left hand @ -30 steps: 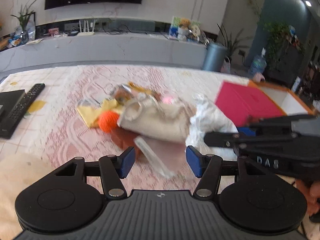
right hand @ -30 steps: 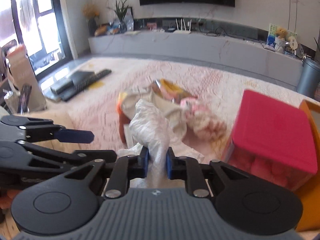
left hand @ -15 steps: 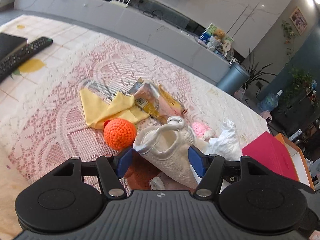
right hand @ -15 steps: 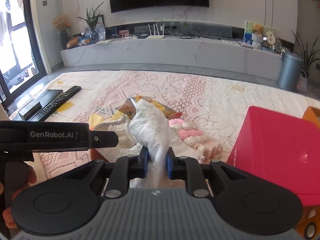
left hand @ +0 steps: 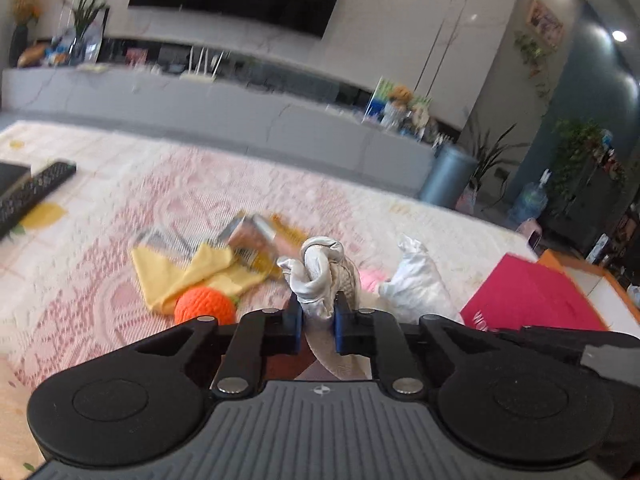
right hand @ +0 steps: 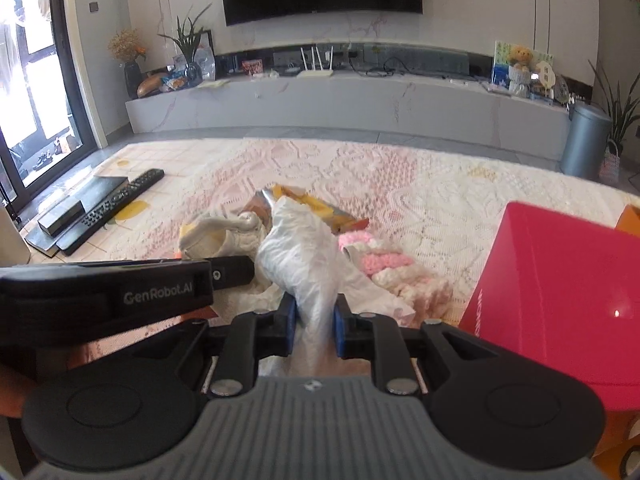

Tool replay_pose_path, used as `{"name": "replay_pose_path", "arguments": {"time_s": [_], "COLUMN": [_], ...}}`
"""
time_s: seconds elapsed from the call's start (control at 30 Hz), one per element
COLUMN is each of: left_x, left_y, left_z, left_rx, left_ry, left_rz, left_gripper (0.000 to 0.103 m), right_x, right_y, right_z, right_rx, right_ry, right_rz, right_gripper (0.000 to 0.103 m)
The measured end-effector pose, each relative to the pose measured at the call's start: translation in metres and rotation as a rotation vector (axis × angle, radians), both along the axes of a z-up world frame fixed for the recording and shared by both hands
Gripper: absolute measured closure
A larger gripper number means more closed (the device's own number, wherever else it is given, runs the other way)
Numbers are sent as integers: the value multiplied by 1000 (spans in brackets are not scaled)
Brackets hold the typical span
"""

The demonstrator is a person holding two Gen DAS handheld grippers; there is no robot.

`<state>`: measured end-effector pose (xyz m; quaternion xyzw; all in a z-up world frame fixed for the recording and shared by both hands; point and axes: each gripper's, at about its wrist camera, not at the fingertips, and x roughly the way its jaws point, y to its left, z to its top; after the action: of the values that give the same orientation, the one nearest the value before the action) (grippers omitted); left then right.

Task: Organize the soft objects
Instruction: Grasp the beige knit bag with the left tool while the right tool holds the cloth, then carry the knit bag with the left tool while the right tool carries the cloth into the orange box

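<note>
My left gripper (left hand: 318,330) is shut on the knotted handle of a cream knitted bag (left hand: 320,280), which also shows in the right wrist view (right hand: 224,236). My right gripper (right hand: 314,330) is shut on a crumpled white plastic bag (right hand: 300,256), seen to the right in the left wrist view (left hand: 416,280). An orange crochet ball (left hand: 204,306), a yellow cloth (left hand: 184,272), foil snack packets (left hand: 256,240) and pink-and-cream knitted pieces (right hand: 384,264) lie on the lace tablecloth (right hand: 420,196). The left gripper's body (right hand: 108,300) crosses the right wrist view.
A red box (right hand: 560,280) stands at the right, with an orange-rimmed box (left hand: 592,280) behind it. A black remote (right hand: 120,200) and a flat black device (right hand: 68,212) lie at the far left of the table. A grey bin (right hand: 584,140) stands on the floor beyond.
My left gripper has closed on the cream bag's knotted handle; it was open over the pile before. My right gripper keeps its hold on the white plastic bag, raised slightly.
</note>
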<state>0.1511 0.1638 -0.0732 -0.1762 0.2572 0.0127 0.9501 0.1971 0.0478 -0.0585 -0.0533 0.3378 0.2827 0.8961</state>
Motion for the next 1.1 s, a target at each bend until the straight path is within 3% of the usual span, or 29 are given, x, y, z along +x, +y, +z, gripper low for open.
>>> {"name": "replay_pose_path", "arguments": {"time_s": [0.1,0.3,0.5,0.8,0.93,1.1], "left_x": [-20,-55,-83,-55,-13,39], "left_y": [-7,-19,-43,-117,-169,-223], "left_z": [17,63,95,144,154,154], "left_rx": [38,88,88,87,126,202], "left_ry": [-99,-214,-256,-317,-254,-182], "left_rz": [13,48,40,-189,-370,-501], "left_gripper": [90,90,90,90,90,90], "right_x": [-9,-39,-58,-66,-51,-27], "right_y": [-9,-40,-100,-213,-266,-312], "right_z": [22,70,111,149,152,140], "right_rx": [49,145,277,343,382,450], "right_ry": [-47,-161,-179,-228,-166,-27], "right_rz": [-1,-4,-99,-293,-387,-480], "right_gripper": [86,86,85,85,85,85]}}
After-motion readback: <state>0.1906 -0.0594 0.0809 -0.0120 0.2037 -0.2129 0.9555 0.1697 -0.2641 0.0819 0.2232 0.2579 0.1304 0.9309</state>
